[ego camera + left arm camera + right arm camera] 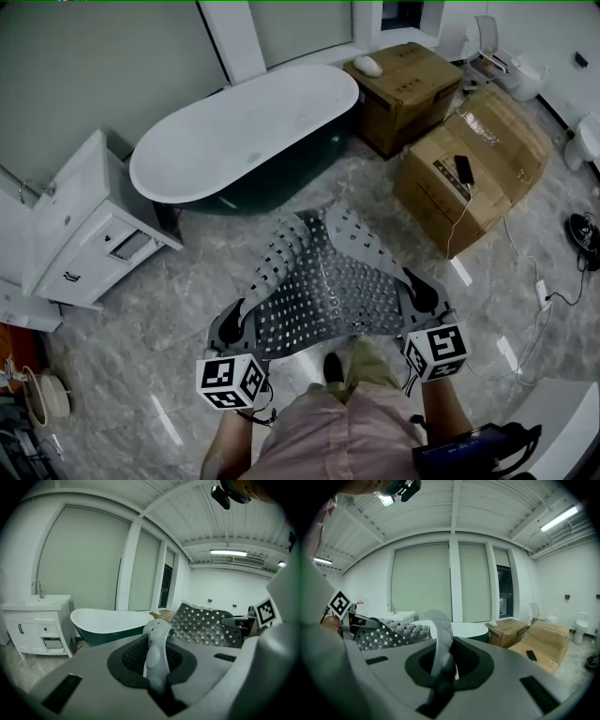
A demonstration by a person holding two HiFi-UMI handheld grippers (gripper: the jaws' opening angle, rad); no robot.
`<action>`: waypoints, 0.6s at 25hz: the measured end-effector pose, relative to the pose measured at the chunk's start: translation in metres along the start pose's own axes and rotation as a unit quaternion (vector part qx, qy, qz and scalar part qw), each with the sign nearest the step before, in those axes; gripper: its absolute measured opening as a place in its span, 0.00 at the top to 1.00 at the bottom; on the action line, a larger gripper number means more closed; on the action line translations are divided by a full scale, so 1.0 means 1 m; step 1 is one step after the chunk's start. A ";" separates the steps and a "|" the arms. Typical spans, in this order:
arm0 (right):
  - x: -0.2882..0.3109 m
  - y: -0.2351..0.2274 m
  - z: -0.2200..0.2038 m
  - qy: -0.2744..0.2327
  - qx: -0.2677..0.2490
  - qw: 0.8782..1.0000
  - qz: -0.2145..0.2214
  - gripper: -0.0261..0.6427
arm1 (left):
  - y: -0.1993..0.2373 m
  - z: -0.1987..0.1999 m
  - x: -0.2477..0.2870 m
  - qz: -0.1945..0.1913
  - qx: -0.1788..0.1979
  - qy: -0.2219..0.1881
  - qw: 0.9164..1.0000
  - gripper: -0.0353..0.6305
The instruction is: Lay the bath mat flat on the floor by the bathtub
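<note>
Above floor, bath mat runs lengthwise toward bathtub.

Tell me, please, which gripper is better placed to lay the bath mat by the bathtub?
Probably left: both hold the bath mat, but the left gripper is nearer the bathtub; the right gripper is by the cardboard box.

Grey marbled floor, bearing white bathtub, white vanity cabinet, two cardboard boxes, loose cables
</note>
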State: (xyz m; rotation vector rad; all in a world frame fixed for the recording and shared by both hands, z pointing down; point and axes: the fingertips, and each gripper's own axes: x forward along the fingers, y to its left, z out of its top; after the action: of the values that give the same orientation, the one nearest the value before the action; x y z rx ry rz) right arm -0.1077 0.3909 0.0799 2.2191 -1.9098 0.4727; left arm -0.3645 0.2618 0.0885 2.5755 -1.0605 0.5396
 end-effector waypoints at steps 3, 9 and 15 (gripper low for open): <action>0.014 -0.013 -0.005 0.010 0.010 1.000 0.002 0.91 | -0.004 0.004 0.016 0.001 0.002 0.010 1.000 0.88; 0.061 -0.060 -0.015 0.031 0.028 0.999 0.009 0.91 | -0.017 0.008 0.083 0.000 0.006 0.041 0.999 0.88; 0.073 -0.077 -0.017 0.035 0.032 0.999 0.006 0.91 | -0.022 0.012 0.106 -0.003 0.010 0.049 0.999 0.88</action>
State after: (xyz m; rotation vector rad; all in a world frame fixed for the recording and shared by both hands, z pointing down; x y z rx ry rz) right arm -0.0249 0.3414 0.1270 2.2002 -1.8980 0.6125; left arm -0.2763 0.2079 0.1223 2.5395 -1.0184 0.6708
